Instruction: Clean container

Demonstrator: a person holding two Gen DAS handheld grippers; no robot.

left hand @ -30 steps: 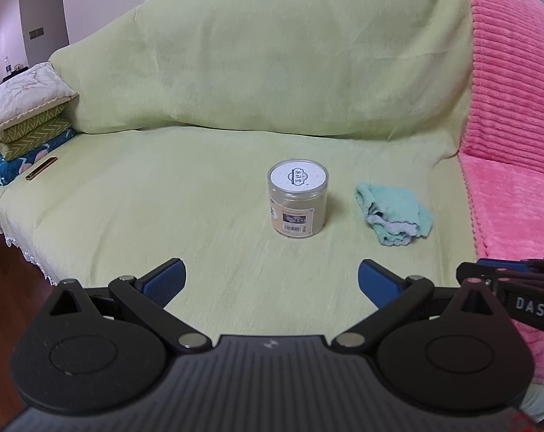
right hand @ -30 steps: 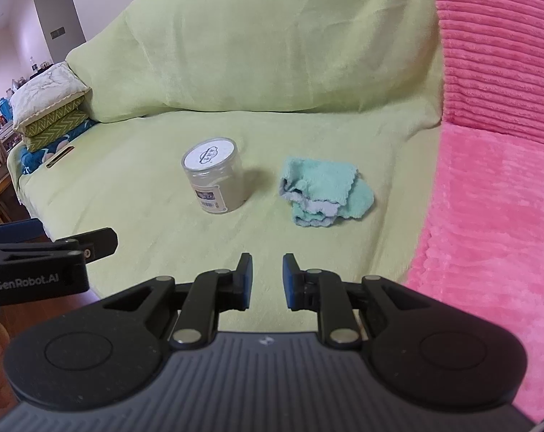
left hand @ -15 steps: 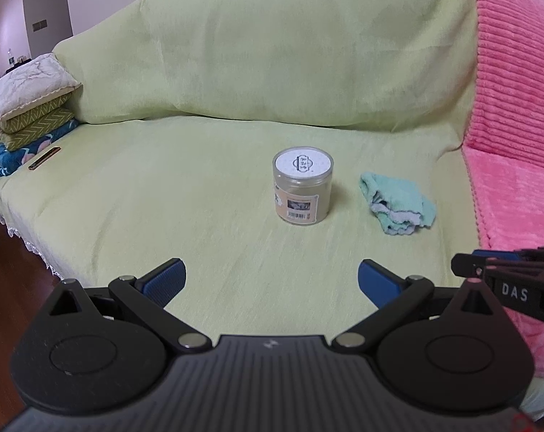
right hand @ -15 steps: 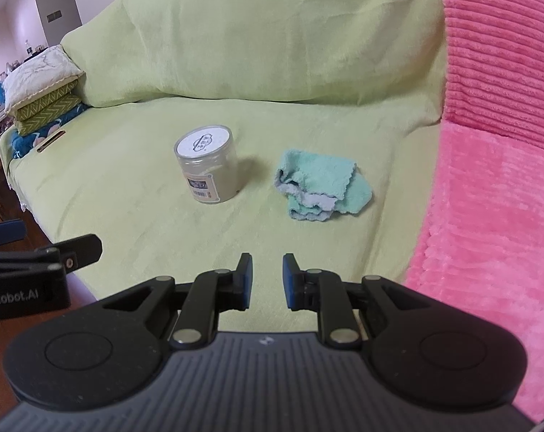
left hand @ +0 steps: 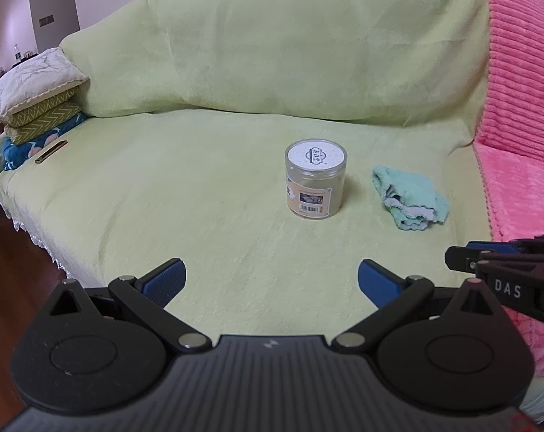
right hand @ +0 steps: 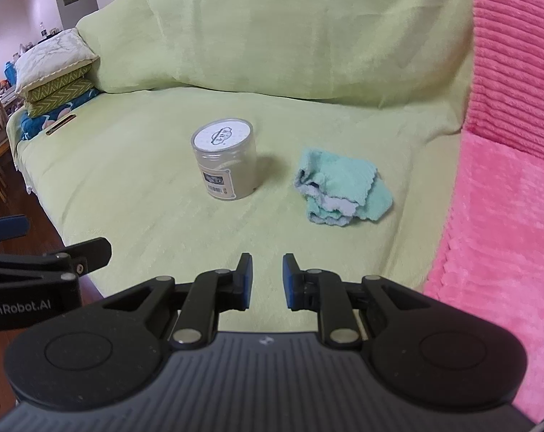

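Note:
A clear round container (left hand: 315,180) with a white lid and a barcode label stands upright on the green sofa cover; it also shows in the right wrist view (right hand: 226,158). A crumpled mint-green cloth (left hand: 408,198) lies just right of it, also in the right wrist view (right hand: 340,187). My left gripper (left hand: 272,280) is wide open and empty, well short of the container. My right gripper (right hand: 266,279) has its jaws close together with a narrow gap, holds nothing, and is short of the cloth.
A pink ribbed blanket (right hand: 506,180) covers the sofa's right part. Stacked pillows (left hand: 38,100) and a thin brown bar (left hand: 50,151) lie at the far left. The sofa's front edge drops to a dark wood floor (left hand: 9,270) at left.
Both grippers have drawn back and tilted slightly, so the container and cloth sit a little higher and farther in view. The jaws have not changed.

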